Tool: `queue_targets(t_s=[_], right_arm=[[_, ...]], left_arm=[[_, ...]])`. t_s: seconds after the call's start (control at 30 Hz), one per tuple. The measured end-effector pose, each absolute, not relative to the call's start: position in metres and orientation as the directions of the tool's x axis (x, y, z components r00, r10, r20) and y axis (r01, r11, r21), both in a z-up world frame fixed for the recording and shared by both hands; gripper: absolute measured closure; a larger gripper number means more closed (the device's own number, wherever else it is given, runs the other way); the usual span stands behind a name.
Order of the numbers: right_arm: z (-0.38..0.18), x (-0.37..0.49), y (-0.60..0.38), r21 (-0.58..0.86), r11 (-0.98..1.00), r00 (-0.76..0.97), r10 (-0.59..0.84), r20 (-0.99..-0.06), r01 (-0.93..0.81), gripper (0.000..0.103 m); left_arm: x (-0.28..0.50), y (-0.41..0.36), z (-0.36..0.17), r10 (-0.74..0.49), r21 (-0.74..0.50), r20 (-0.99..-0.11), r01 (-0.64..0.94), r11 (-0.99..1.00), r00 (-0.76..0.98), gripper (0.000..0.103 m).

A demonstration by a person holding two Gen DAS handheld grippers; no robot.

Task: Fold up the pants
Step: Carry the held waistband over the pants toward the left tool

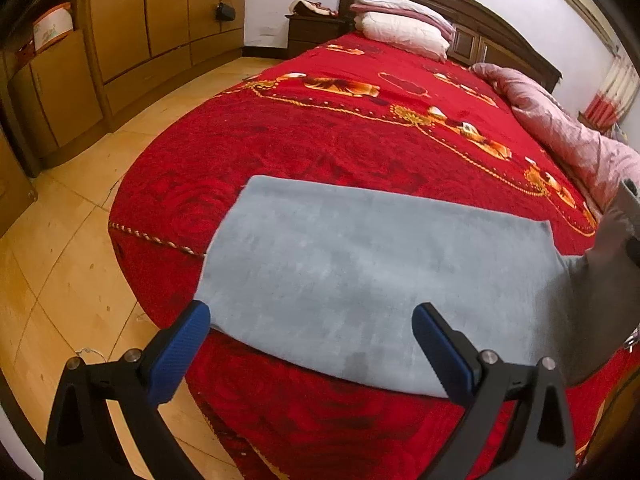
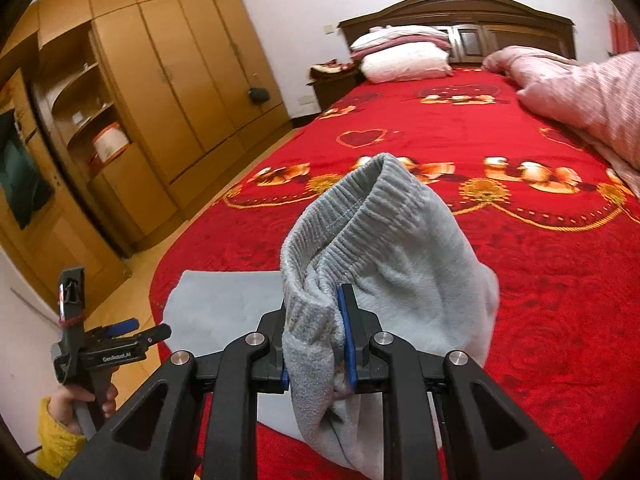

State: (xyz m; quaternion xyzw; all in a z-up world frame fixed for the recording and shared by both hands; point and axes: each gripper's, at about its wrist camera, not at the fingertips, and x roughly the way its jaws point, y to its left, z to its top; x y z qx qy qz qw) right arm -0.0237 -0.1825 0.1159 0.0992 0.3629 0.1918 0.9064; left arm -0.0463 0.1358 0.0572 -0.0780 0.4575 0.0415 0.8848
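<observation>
Pants [image 1: 360,280] lie on the red bed cover [image 1: 320,140], one pair, soft and grey-blue, and their long side runs across, from the left jaws over toward the right jaws. The right gripper [image 2: 316,340] is pinched tight on the waistband [image 2: 360,208], the stretchy ribbed end, and holds that end up off the bed so it bunches just in front of its jaws. The rest of the pants stays flat on the bed, ahead of the left gripper [image 1: 310,336]. That one is wide open with nothing in it, and its two blue pads [image 1: 180,352] sit just by the near edge of the flat cloth; whether they touch it is hard to tell. So the lifted end is the right hand's job, and the flat end is nearest the left. To make the fold, I think the waistband needs to go across, over the flat part, toward the left jaws. There are two grippers, two white pillows [image 1: 404,24] stacked far past the jaws, and one pink quilt [image 1: 560,128] off to the right side. One hand [image 2: 90,400] in a yellow sleeve holds the left tool.
</observation>
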Motion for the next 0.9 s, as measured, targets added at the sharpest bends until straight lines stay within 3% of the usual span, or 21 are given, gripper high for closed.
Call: queue_targets(t_s=[0.63, 0.9], right_arm=[[0.112, 0.001, -0.048, 0.221, 0.834, 0.54, 0.506, -0.672, -0.506, 0.083], [0.063, 0.013, 0.012, 0.231, 0.767, 0.416, 0.544, -0.729, -0.599, 0.083]], left_arm=[[-0.044, 0.187, 0.065, 0.005, -0.149, -0.795, -0.203, 0.968, 0.606, 0.0], [-0.045, 0.203, 0.054, -0.04, -0.225, -0.798, -0.236, 0.945, 0.601, 0.0]])
